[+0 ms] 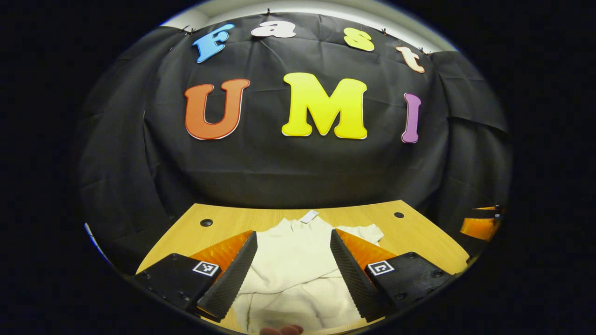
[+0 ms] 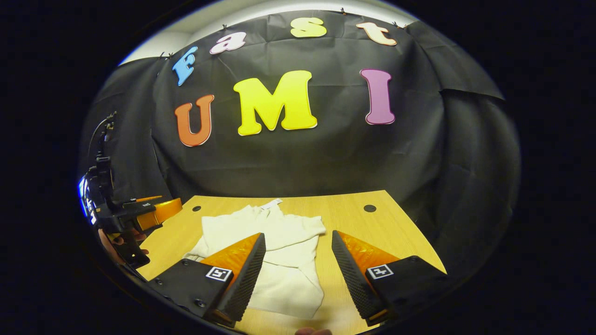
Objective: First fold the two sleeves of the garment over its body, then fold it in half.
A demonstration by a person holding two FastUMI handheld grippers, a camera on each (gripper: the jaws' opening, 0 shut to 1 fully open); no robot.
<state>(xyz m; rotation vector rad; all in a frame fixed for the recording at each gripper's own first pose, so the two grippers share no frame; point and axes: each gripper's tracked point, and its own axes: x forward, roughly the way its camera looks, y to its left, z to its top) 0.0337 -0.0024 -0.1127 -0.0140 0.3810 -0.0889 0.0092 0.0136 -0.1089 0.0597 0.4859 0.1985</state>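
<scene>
A cream garment lies on the wooden table, its collar and white label pointing toward the back wall. Both sleeves seem folded in over the body. My left gripper hovers open above the garment's near half, nothing between its fingers. In the right gripper view the garment lies left of centre, and my right gripper stands open over its right edge, holding nothing. The left gripper and the hand holding it show at the far left of the right gripper view.
The table has small dark holes near its back corners. Black cloth walls close the booth behind and at the sides. The right gripper's body shows at the right edge of the left gripper view.
</scene>
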